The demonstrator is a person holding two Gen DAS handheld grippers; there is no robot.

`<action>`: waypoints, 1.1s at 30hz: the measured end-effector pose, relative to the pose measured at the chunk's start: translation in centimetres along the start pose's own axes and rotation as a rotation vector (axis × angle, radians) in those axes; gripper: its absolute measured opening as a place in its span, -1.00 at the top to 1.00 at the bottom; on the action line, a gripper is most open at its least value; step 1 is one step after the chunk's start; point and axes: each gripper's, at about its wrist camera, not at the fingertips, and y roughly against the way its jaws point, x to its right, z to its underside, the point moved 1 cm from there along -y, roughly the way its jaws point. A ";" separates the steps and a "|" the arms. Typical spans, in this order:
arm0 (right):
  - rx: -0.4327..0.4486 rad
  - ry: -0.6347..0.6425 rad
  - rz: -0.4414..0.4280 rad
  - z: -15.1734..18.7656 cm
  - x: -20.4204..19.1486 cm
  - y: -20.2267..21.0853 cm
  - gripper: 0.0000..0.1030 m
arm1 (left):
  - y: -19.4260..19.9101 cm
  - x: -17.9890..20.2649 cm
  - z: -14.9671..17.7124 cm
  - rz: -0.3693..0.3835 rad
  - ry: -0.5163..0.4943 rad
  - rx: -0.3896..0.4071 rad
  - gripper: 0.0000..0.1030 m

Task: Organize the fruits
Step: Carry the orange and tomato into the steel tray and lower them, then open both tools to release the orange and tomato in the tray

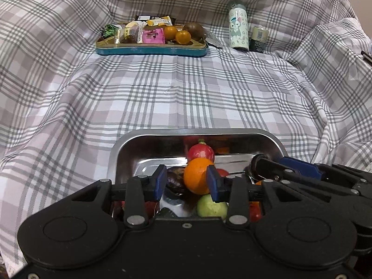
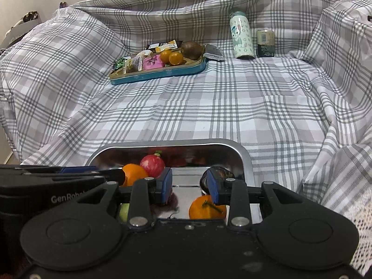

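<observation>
- A shiny steel tray point(image 1: 130, 144) sits at the near edge of a surface draped in grey-and-white plaid cloth point(image 1: 186, 93); both grippers hang over it.
- The left gripper point(image 1: 188, 181) has its blue fingers point(image 1: 160, 181) clamped on either side of a smooth, bright orange point(image 1: 196, 177), which sits above the other fruit in the tray.
- Just behind that orange lies a red, round fruit point(image 1: 201, 152) with a small green tuft on top.
- Left of the orange lies a dark purple, wrinkled fruit point(image 1: 175, 179); below it a pale green apple point(image 1: 211, 207) shows between the fingers.
- The right gripper point(image 2: 189, 187) has its fingers point(image 2: 212, 187) parted, holding nothing, with bare tray floor between them.
- Near its right finger lie a second orange point(image 2: 204, 210) with a green stem mark, and a dark glossy fruit point(image 2: 220, 173) at the tray's far right corner.
- Well away on the cloth, a blue-sided tin point(image 1: 151, 50) carries wrapped snacks point(image 1: 139, 32), two small oranges point(image 1: 177, 34) and a brown, rounded fruit point(image 1: 194, 30).
- To the tin's right a pale printed bottle point(image 1: 238, 28) stands upright, a short dark can point(image 1: 259, 39) just beside it.
</observation>
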 end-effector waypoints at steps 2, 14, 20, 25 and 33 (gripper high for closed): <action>0.002 0.001 0.000 0.3 -0.1 0.4 0.31 | 0.4 -0.1 0.2 -0.003 0.003 0.002 0.10; 0.021 -0.012 0.042 2.3 -0.5 3.2 0.31 | 2.8 -0.1 2.0 -0.066 -0.002 0.039 0.10; 0.014 -0.016 0.056 3.7 -0.7 4.3 0.31 | 3.7 0.5 3.0 -0.093 -0.025 0.058 0.10; 0.021 -0.010 0.069 4.5 -0.8 4.9 0.31 | 4.4 1.0 3.5 -0.110 -0.029 0.070 0.10; 0.035 -0.017 0.074 5.0 -0.8 5.6 0.31 | 5.2 1.4 4.0 -0.131 -0.014 0.083 0.10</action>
